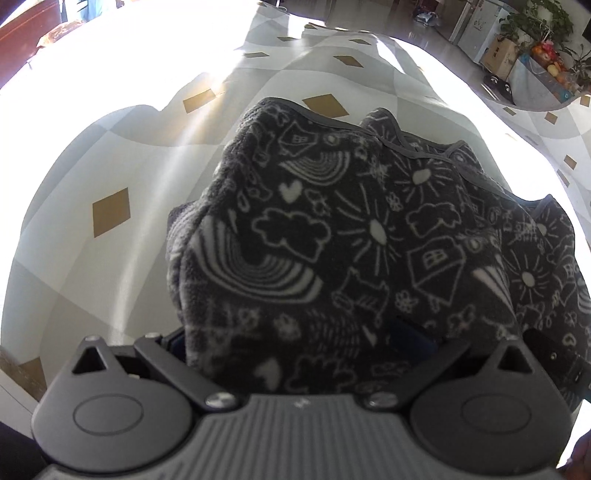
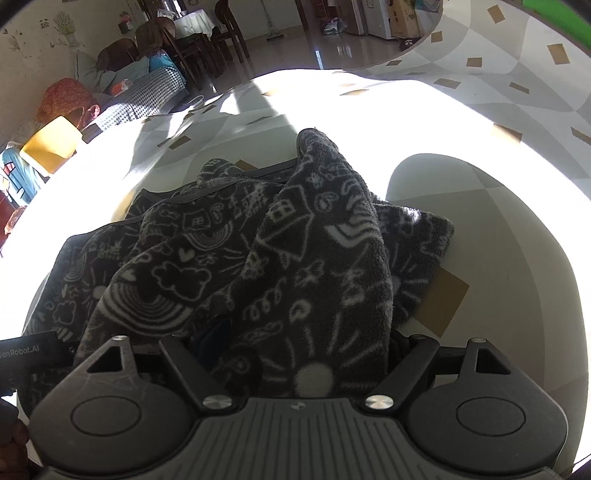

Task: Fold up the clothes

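A dark grey fleece garment printed with white rainbows, clouds and houses lies bunched on the tablecloth. In the left wrist view it rises straight out of my left gripper, which is shut on a fold of it; the cloth hides the fingertips and only a blue pad shows. The right wrist view shows the same garment heaped over my right gripper, shut on another fold, with a ridge of fabric standing up ahead. Both grippers sit side by side at the near edge.
The table wears a grey and white checked cloth with tan diamonds, in strong sunlight. The left gripper's body shows at the right wrist view's left edge. Chairs, a sofa with cushions and house plants stand beyond the table.
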`<state>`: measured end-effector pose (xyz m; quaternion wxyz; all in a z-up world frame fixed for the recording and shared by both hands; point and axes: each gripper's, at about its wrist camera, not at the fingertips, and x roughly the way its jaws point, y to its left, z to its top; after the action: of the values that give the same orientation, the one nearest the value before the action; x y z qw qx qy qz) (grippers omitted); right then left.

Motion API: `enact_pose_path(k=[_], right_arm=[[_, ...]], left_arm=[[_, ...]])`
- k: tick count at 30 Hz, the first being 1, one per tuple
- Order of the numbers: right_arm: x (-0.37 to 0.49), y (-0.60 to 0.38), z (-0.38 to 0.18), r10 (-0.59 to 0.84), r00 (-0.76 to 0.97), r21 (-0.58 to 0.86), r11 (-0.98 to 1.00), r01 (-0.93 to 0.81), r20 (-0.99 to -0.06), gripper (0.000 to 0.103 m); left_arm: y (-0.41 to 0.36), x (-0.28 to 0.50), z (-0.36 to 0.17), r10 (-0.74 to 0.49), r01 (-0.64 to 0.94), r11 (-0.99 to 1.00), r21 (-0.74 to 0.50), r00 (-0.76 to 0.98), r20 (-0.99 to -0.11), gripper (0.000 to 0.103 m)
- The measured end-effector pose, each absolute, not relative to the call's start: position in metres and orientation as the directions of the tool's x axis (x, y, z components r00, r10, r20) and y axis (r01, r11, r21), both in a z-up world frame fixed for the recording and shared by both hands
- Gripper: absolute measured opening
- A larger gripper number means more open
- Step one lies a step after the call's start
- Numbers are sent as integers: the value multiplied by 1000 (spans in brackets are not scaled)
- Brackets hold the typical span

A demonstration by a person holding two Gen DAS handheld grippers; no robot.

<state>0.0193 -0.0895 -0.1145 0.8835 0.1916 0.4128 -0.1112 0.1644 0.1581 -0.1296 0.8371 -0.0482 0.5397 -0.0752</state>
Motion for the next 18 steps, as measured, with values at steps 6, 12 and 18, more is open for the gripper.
enact_pose_path(k=[6,12,18], right_arm=[[22,-98,-109,-132,633,204,880,429,-763,77],[21,-99,-103,-231,630,141,864,483,-741,77],[21,-102,-100,-309,617,100,838,537,-724,77]], left_arm=[[176,168,-128,-125,-29,988,-152,424,-897,103],[186,166,-123,-67,-64,992,-107,452,-889,103],[197,166,-117,-52,-119,985,-127,498,-866,103]])
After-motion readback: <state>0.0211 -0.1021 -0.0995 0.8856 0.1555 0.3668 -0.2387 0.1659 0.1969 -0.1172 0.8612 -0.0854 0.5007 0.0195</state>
